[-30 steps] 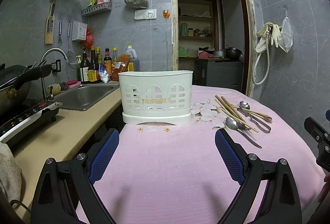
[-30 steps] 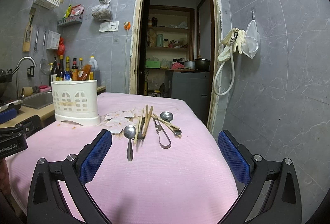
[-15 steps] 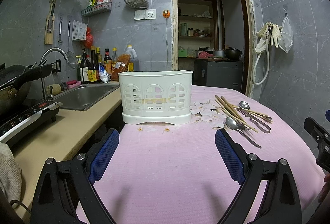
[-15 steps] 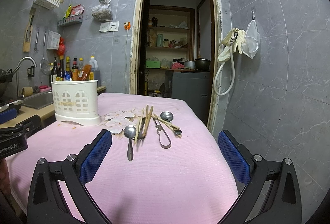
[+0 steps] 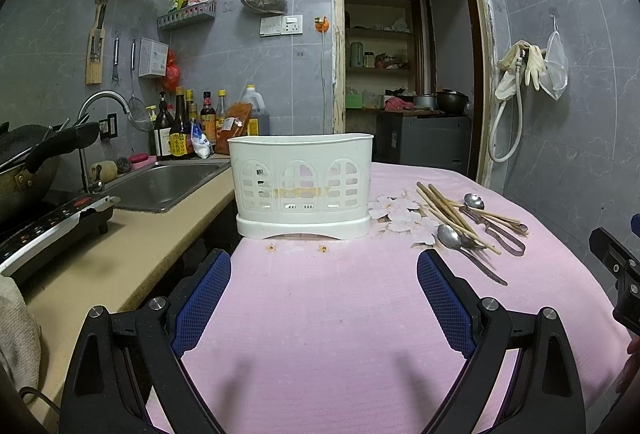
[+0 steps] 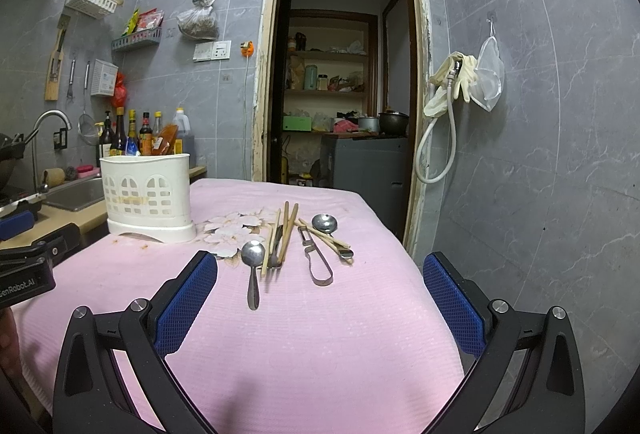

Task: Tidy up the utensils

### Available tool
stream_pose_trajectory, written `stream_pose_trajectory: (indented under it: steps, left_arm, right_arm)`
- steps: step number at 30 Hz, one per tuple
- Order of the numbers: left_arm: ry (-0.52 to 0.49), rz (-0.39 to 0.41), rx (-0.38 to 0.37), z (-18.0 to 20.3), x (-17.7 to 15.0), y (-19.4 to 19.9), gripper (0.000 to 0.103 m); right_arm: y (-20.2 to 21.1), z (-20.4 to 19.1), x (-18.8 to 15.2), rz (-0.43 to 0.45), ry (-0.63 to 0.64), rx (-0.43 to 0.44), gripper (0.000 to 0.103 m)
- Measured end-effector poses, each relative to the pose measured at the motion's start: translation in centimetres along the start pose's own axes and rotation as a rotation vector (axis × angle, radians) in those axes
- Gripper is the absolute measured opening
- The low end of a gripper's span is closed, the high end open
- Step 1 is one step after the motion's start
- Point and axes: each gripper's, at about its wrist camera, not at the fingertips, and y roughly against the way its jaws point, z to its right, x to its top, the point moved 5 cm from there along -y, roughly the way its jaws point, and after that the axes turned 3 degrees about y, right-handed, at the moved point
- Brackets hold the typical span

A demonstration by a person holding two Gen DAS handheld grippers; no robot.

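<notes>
A white slotted utensil holder (image 5: 302, 184) stands on the pink tablecloth (image 5: 320, 314); it also shows in the right wrist view (image 6: 148, 202). To its right lie wooden chopsticks (image 5: 452, 212), two metal spoons (image 5: 450, 236) and a metal peeler (image 5: 502, 232). In the right wrist view the near spoon (image 6: 253, 262), chopsticks (image 6: 285, 232), peeler (image 6: 316, 260) and far spoon (image 6: 325, 223) lie ahead. My left gripper (image 5: 324, 298) is open and empty in front of the holder. My right gripper (image 6: 320, 302) is open and empty, just short of the utensils.
A beige counter (image 5: 132, 246) with a steel sink (image 5: 160, 186), a cooktop (image 5: 44, 230) and a wok (image 5: 24, 162) lies left of the table. Sauce bottles (image 5: 188, 130) stand behind the sink. An open doorway (image 5: 404, 74) is behind the table; a tiled wall is at the right.
</notes>
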Motion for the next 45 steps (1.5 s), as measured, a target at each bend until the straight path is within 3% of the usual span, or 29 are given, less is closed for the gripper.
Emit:
stream_pose_trajectory:
  steps: [7, 16, 24, 27, 33, 36, 41, 45]
  left_arm:
    - [-0.006, -0.005, 0.0, 0.0, -0.2, -0.3, 0.091]
    - [-0.037, -0.017, -0.045, 0.1, 2.1, -1.9, 0.091]
    - [-0.029, -0.152, -0.171, 1.8, 4.1, -6.4, 0.091]
    - [-0.018, -0.207, -0.222, 2.9, 4.6, -8.1, 0.091]
    - [-0.097, -0.283, -0.292, 5.7, 5.1, -11.0, 0.089]
    - [-0.12, -0.341, -0.34, 6.9, 4.7, -12.6, 0.08]
    - [-0.137, -0.449, -0.411, 8.2, 3.8, -15.4, 0.054]
    - [-0.117, -0.544, -0.463, 8.8, 3.0, -17.7, 0.043]
  right_arm:
    - [0.2, -0.3, -0.1, -0.007, -0.004, 0.0, 0.103]
    - [-1.3, 0.1, 0.4, 0.002, 0.034, 0.023, 0.103]
    - [-4.6, 2.7, 2.8, -0.019, 0.059, 0.083, 0.103]
    - [-6.7, 3.6, 3.4, -0.064, 0.065, 0.124, 0.103]
    - [-11.2, 5.2, 3.6, -0.172, 0.041, 0.19, 0.101]
    - [-13.5, 6.0, 3.3, -0.221, 0.047, 0.208, 0.093]
    - [-17.3, 6.8, 2.6, -0.328, 0.032, 0.26, 0.076]
    - [-20.3, 6.3, 2.4, -0.39, 0.09, 0.271, 0.069]
